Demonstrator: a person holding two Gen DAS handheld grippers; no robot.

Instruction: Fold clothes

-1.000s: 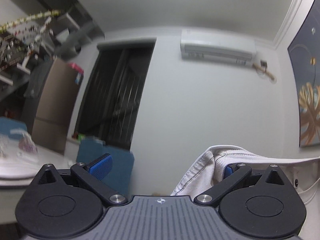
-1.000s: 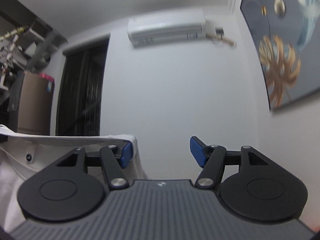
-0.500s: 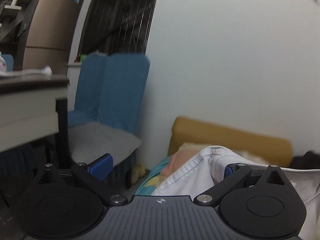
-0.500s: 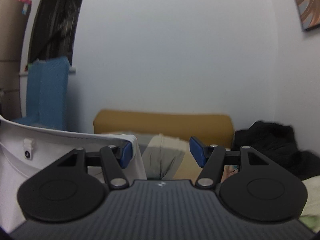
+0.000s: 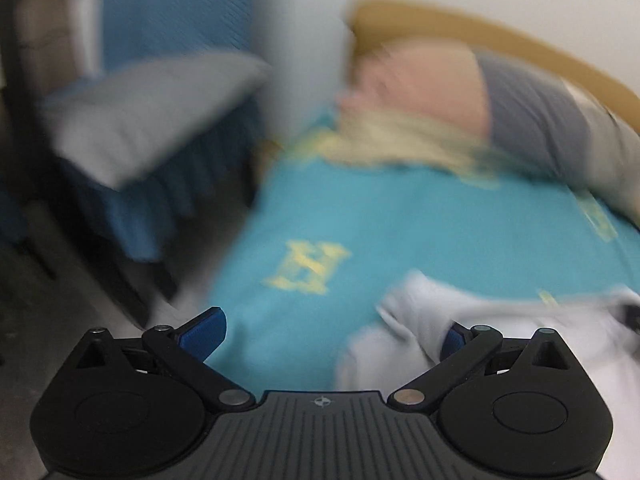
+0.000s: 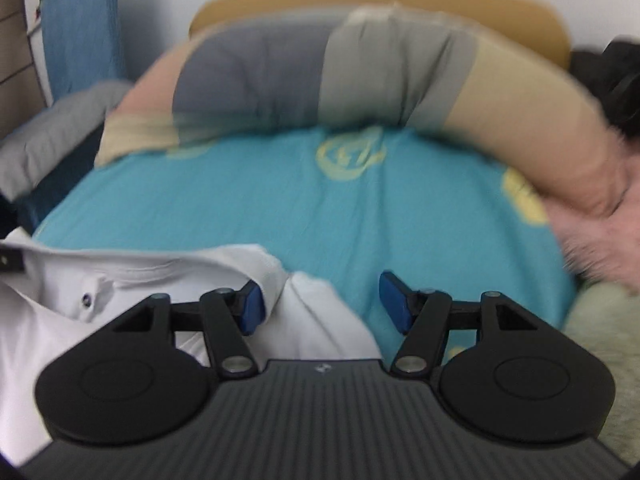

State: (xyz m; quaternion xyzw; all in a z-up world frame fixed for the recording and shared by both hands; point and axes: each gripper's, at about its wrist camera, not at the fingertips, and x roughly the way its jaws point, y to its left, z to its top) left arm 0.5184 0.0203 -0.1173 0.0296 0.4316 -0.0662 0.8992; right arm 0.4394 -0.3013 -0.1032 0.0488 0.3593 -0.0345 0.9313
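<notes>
A white shirt point(image 5: 520, 344) with a collar and small buttons hangs between my two grippers over a teal bed sheet point(image 5: 400, 216). In the left wrist view its edge is draped over the right blue fingertip point(image 5: 452, 340); my left gripper point(image 5: 332, 334) stands wide open. In the right wrist view the shirt point(image 6: 120, 292) is draped over the left blue fingertip point(image 6: 252, 312); my right gripper point(image 6: 324, 308) is also wide open. The cloth hangs hooked on one finger of each gripper, not pinched. Both views are motion-blurred.
The bed has a teal sheet point(image 6: 320, 208) with yellow prints, a striped grey, beige and pink bolster pillow point(image 6: 360, 76) and a tan headboard point(image 6: 380, 4). A blue chair with a grey cushion point(image 5: 152, 108) stands left of the bed. Dark clothing point(image 6: 612, 80) lies at far right.
Both grippers have tipped down from the wall and ceiling toward the bed, carrying the white shirt with them. The jaws have stayed at the same wide opening.
</notes>
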